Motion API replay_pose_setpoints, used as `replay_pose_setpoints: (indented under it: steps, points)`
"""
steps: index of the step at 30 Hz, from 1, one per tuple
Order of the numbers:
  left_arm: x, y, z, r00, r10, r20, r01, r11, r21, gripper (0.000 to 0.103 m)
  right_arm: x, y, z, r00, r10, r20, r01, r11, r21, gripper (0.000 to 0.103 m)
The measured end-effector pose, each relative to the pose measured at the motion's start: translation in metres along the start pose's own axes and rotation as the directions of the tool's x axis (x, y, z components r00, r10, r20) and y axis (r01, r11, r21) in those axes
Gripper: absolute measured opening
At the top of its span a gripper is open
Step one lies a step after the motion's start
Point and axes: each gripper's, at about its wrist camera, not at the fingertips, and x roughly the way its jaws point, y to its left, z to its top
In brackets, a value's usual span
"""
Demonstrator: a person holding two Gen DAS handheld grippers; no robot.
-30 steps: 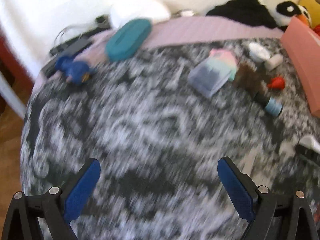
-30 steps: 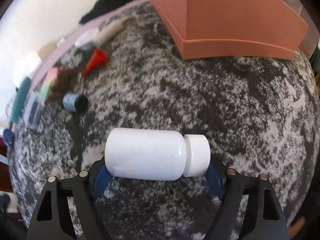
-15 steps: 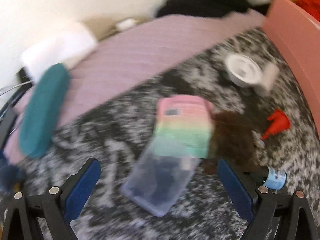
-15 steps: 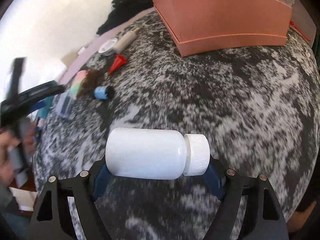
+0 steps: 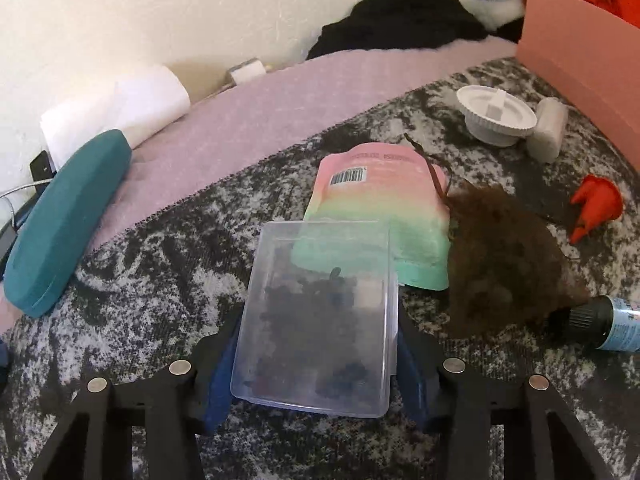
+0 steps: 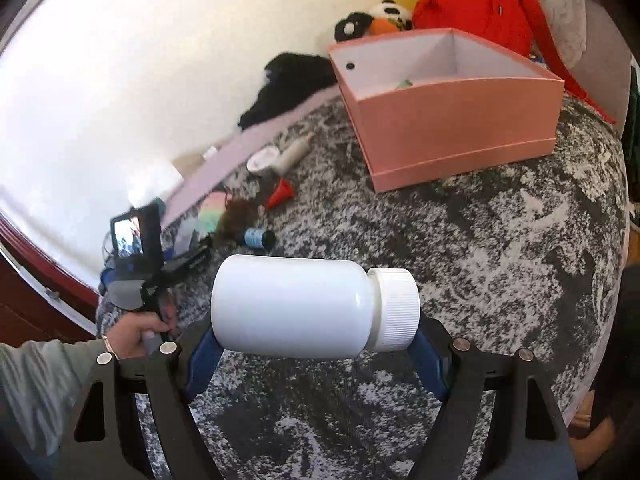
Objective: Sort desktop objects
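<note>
While left jaws close around the clear box (image 5: 316,316), its dark contents stay unreadable; right jaws grip the white bottle (image 6: 312,306).

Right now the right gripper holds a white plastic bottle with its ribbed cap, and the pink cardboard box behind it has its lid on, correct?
Not quite. The right gripper does hold the white plastic bottle, but the pink cardboard box is open on top; the right wrist view shows its white inside.

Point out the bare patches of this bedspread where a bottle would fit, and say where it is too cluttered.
Bare: the wide stretch of bedspread in front of the pink box, beyond the held white bottle; also the strip between the teal case and the clear box. Crowded: around the pouch, brown tuft, red cone and white lid.
</note>
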Motion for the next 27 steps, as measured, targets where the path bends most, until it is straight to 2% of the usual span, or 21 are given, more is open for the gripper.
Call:
replay_pose_setpoints:
  steps: [2,4,7,10,12,15,18,20,23,25,26,27]
  points:
    - [-0.005,-0.007,0.011,0.999,0.022,-0.050,-0.022,1.000,0.002,0.054,-0.010,-0.004,-0.001,1.000,-0.003,0.007,0.003,1.000,-0.008,0.083]
    - [-0.027,-0.016,0.027,0.997,0.006,-0.073,-0.009,0.999,-0.044,0.054,-0.024,-0.008,-0.001,1.000,-0.014,0.016,0.014,1.000,-0.015,0.083]
    - [-0.094,-0.050,0.059,0.998,-0.060,0.026,0.062,0.997,-0.056,0.054,-0.060,-0.013,0.007,0.998,-0.042,0.048,0.042,0.999,-0.015,0.083]
    - [-0.161,-0.107,0.089,0.977,-0.191,0.089,0.188,0.981,0.045,0.054,-0.095,-0.015,0.019,0.992,-0.084,0.093,0.086,0.996,-0.015,0.083]
    - [-0.185,-0.142,0.106,0.962,-0.252,0.101,0.238,0.962,0.132,0.055,-0.121,-0.017,0.026,0.985,-0.115,0.131,0.117,0.993,-0.010,0.083]
    - [-0.213,-0.191,0.121,0.940,-0.326,0.097,0.289,0.917,0.275,0.055,-0.149,-0.023,0.030,0.969,-0.172,0.178,0.171,0.985,0.022,0.083]
    - [-0.222,-0.223,0.130,0.931,-0.353,0.095,0.293,0.876,0.382,0.055,-0.164,-0.030,0.027,0.951,-0.223,0.216,0.208,0.974,0.090,0.083]
    - [-0.221,-0.235,0.133,0.920,-0.377,0.107,0.300,0.854,0.425,0.055,-0.165,-0.030,0.022,0.938,-0.245,0.244,0.223,0.968,0.116,0.083]
    - [-0.218,-0.244,0.127,0.897,-0.419,0.140,0.302,0.814,0.496,0.055,-0.162,-0.023,0.010,0.908,-0.281,0.309,0.251,0.959,0.132,0.083]
    - [-0.214,-0.246,0.121,0.872,-0.464,0.158,0.316,0.778,0.543,0.055,-0.155,-0.014,0.004,0.884,-0.288,0.367,0.254,0.957,0.140,0.083]
    - [-0.211,-0.245,0.118,0.852,-0.497,0.161,0.335,0.757,0.562,0.055,-0.150,-0.007,0.002,0.867,-0.306,0.393,0.278,0.952,0.130,0.083]
    - [-0.205,-0.242,0.116,0.823,-0.547,0.153,0.379,0.729,0.570,0.055,-0.145,0.001,0.000,0.849,-0.324,0.419,0.301,0.946,0.120,0.083]
